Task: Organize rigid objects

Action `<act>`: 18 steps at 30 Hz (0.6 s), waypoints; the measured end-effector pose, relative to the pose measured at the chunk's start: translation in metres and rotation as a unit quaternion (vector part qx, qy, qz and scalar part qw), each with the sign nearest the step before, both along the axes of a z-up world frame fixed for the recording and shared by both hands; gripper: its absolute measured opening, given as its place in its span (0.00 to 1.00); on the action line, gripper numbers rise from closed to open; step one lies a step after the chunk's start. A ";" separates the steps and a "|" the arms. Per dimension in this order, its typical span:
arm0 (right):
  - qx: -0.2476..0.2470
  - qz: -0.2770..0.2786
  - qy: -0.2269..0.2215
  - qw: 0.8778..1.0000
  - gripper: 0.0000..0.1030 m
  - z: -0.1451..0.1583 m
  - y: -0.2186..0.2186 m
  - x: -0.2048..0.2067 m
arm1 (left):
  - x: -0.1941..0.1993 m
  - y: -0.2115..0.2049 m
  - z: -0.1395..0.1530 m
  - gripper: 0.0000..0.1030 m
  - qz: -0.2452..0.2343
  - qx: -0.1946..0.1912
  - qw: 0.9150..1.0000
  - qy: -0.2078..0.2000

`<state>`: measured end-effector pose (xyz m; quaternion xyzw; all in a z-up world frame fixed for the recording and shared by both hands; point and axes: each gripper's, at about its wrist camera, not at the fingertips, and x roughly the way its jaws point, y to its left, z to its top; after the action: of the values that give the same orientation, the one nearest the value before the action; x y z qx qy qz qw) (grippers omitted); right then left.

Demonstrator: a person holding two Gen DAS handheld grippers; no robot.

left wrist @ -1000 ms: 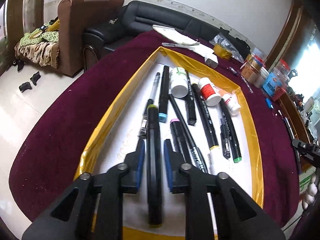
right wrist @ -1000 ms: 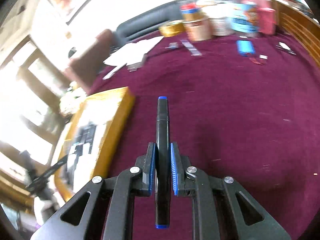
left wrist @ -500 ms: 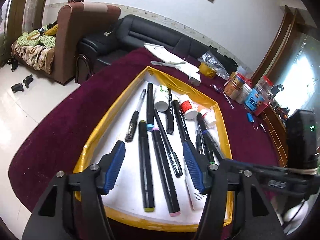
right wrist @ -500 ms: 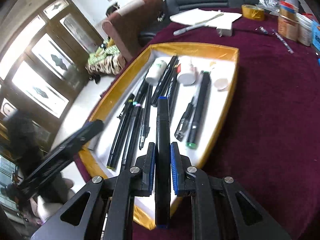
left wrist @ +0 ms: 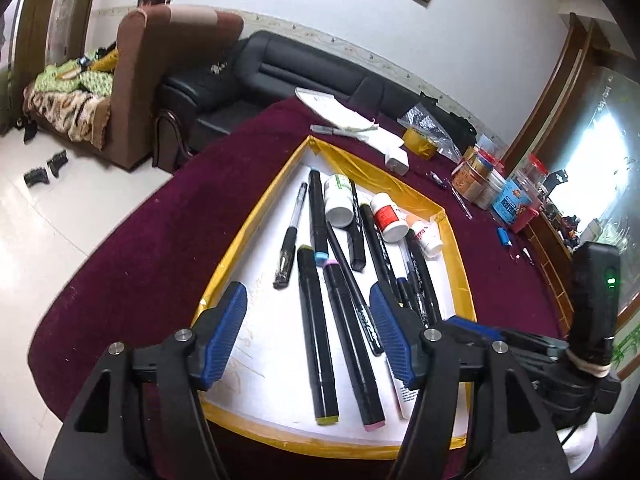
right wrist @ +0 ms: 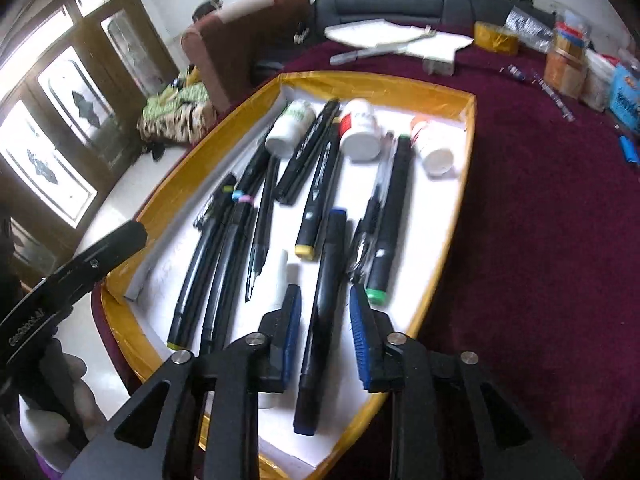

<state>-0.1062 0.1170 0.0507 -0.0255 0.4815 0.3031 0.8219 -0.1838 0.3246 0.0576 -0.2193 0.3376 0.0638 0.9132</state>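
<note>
From the left wrist, the left gripper [left wrist: 308, 336] is hanging over the yellow-edged tray [left wrist: 256, 220] on a maroon tablecloth [left wrist: 160, 232], its jaws just opened wide around nothing, with a black sofa [left wrist: 304, 68] and brown armchair [left wrist: 160, 76] standing beyond. From the right wrist, the right gripper [right wrist: 324, 332] is opening its jaws narrowly, the blue-capped marker [right wrist: 324, 292] lying loose between them in the tray, glass doors [right wrist: 60, 128] showing at left
</note>
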 end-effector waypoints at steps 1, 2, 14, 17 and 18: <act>0.007 -0.003 -0.011 1.000 0.22 0.004 -0.003 -0.002 | -0.001 0.000 0.002 0.61 0.001 0.006 1.000 -0.004; 0.016 -0.010 -0.029 0.999 0.23 0.010 -0.008 -0.005 | -0.002 -0.002 0.005 0.61 0.003 0.012 1.000 -0.011; 0.021 -0.091 -0.260 0.961 0.76 0.055 -0.042 -0.053 | -0.060 -0.062 0.091 1.00 0.149 0.178 0.957 -0.172; 0.007 -0.093 -0.274 0.957 0.76 0.057 -0.051 -0.059 | -0.040 -0.063 0.092 1.00 0.091 0.127 0.979 -0.133; 0.002 -0.095 -0.279 0.956 0.76 0.057 -0.056 -0.061 | -0.037 -0.063 0.093 1.00 0.100 0.128 0.978 -0.131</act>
<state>-0.1669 0.0612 0.1077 -0.0615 0.2323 0.2059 0.9486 -0.2207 0.2618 0.1502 -0.1401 0.1800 0.1681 0.9590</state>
